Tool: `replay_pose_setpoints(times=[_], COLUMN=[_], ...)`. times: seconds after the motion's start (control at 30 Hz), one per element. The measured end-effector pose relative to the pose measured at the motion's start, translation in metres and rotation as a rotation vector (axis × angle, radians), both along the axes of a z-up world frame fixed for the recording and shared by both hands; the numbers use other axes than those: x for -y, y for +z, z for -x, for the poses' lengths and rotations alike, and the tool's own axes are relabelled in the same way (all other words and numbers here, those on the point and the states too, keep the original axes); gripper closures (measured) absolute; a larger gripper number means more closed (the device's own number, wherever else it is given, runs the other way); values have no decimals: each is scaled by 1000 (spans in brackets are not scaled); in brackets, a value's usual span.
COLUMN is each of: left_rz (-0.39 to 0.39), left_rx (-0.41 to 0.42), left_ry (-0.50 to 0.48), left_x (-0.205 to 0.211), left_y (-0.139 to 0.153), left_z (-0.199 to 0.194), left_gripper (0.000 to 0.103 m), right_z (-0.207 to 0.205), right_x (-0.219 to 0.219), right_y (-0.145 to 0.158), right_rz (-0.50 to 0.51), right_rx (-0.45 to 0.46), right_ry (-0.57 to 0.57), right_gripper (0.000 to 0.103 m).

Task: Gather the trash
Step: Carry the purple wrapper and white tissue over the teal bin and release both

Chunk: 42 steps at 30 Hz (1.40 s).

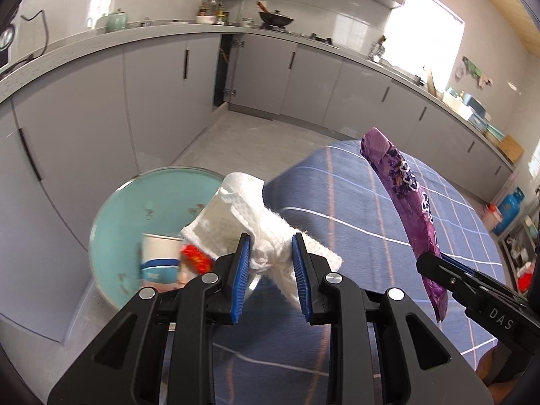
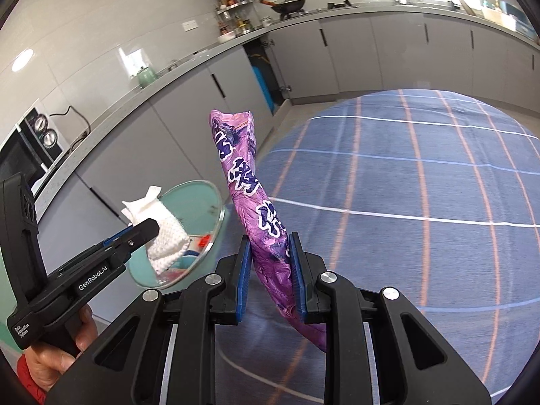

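My left gripper (image 1: 271, 253) is shut on a crumpled white paper towel (image 1: 236, 212), held over the edge of a teal bin (image 1: 111, 222). Inside the bin lie a white and blue paper cup (image 1: 158, 260) and a red scrap (image 1: 195, 258). My right gripper (image 2: 269, 253) is shut on a long purple snack wrapper (image 2: 249, 185) that stands up from the blue pads. In the left wrist view the purple wrapper (image 1: 405, 195) hangs at the right over the table, pinched by the right gripper (image 1: 438, 263). The right wrist view shows the left gripper (image 2: 141, 229) with the paper towel (image 2: 162, 229) above the bin (image 2: 199, 202).
A round table with a blue checked cloth (image 2: 422, 185) fills the lower right. Grey kitchen cabinets (image 1: 152, 77) and a counter run along the back, with one door ajar (image 1: 224, 67). A hand (image 2: 57, 354) holds the left gripper's handle. A blue gas cylinder (image 1: 509, 209) stands at far right.
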<state>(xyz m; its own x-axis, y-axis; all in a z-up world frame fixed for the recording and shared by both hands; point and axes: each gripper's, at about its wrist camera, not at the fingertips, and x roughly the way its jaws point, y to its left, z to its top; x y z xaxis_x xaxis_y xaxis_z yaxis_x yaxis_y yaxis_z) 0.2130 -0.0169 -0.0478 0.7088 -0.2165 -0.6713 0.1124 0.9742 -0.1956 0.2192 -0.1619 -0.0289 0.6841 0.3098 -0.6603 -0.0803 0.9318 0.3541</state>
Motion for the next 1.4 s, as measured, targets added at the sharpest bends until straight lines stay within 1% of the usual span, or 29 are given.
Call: replay_pose_setpoints(times=[0.13,0.43,0.63,0.77,1.0,1.4], left_rz=[-7,-19,-11,-3,7,-14], left_rx=[-4,-11,-12,-14,-33,-57], left_ry=[43,156,202,207,187,152], left_x=[-24,-82,-105,-112,-113,-113], left_y=[-1,-8,-10,-13,-22,-32], left_z=[4,12,15,17,12,-14], left_gripper=[77,77,77,77,77,77], right_z=[-3,-13,-21,-25,-32,-51], right_x=[-20,-83,-113,-127,-140,-158], right_y=[1,1,-1,-5,-11,-26], right_rz=[-10,-1,10,21,43,68], right_rx=[1,-4,-11,-19,-33,-67], right_ry=[30,135,179,197,200,213], right_gripper=[80,80,80,80,80,80])
